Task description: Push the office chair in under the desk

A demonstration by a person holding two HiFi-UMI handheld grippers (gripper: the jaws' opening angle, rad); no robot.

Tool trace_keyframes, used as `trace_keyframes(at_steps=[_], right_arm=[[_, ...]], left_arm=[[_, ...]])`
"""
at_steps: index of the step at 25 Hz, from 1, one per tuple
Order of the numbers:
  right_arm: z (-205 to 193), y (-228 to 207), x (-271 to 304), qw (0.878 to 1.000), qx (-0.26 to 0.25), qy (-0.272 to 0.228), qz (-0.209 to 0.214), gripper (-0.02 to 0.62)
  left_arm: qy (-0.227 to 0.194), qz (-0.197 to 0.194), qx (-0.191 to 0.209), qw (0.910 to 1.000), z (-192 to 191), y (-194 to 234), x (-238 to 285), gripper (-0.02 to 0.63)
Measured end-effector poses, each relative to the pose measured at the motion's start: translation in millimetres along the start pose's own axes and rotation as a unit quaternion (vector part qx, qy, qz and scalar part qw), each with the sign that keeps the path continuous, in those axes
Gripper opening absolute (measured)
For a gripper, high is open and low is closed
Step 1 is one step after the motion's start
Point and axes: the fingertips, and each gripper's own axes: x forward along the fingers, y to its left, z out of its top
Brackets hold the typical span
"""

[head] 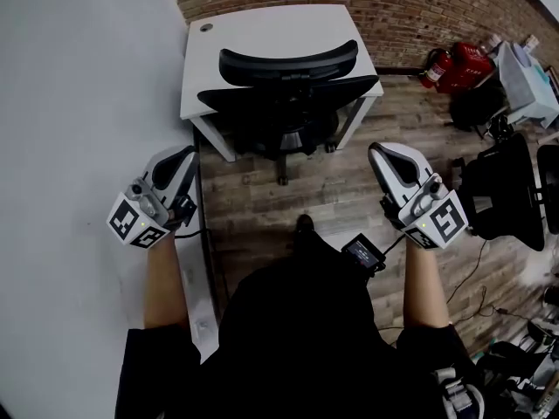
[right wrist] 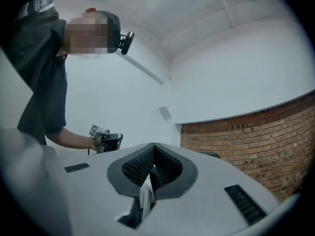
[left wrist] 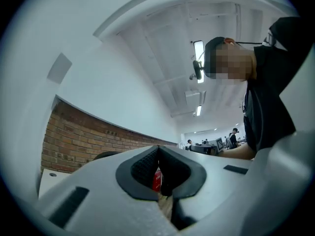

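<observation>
office chair sits at the desk, top of head view. The seat looks tucked under the top; the backrest and headrest arc stand at the front edge, and the base and castors show on the wood floor just in front.

Orientation: the back faces the person, so the seat faces the brick wall. The backrest's long axis runs left-right in head view, roughly parallel to the desk's front edge. It looks about square, maybe a hair skewed, can't tell more.

left gripper and right gripper are both well clear of the chair, one either side of the person's body. Left gripper view: jaws closed pad to pad, nothing gripped. Right gripper view: same, closed and empty.

My read is the push is essentially done and this is the back-off/check step. To do it well:
- check the backrest is near the desk edge and centred between the legs
- if it needs more, put closed jaws on the backrest's upper edge, one per side, and push level and evenly so the castors don't swerve
- watch the right desk leg, the base is close to it
- don't grip, a flat push is enough
</observation>
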Motion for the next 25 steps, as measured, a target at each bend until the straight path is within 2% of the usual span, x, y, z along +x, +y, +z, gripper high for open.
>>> trace_keyframes(at_steps=[5, 10, 16, 22, 25], right_arm=[[-13, 64, -22, 0.999, -0.005, 0.03, 0.011, 0.007], [-37, 111, -39, 0.998, 0.022, 0.056, 0.018, 0.006], [-68, 146, -71, 0.995, 0.056, 0.083, 0.021, 0.006], [-61, 161, -96, 0.996, 0.06, 0.061, 0.036, 0.006], [-58, 160, -106, 0.994, 0.098, 0.035, 0.042, 0.006]], left_arm=[[0.015, 0.0, 0.004, 0.9999, -25, -48, -24, 0.017], [0.025, -0.004, 0.001, 0.9997, -50, -93, -45, 0.017], [0.018, -0.004, -0.055, 0.9983, -88, -138, -67, 0.017], [0.052, 0.004, -0.047, 0.9975, -108, -183, -66, 0.017], [0.085, -0.01, -0.018, 0.9962, -120, -206, -55, 0.017]])
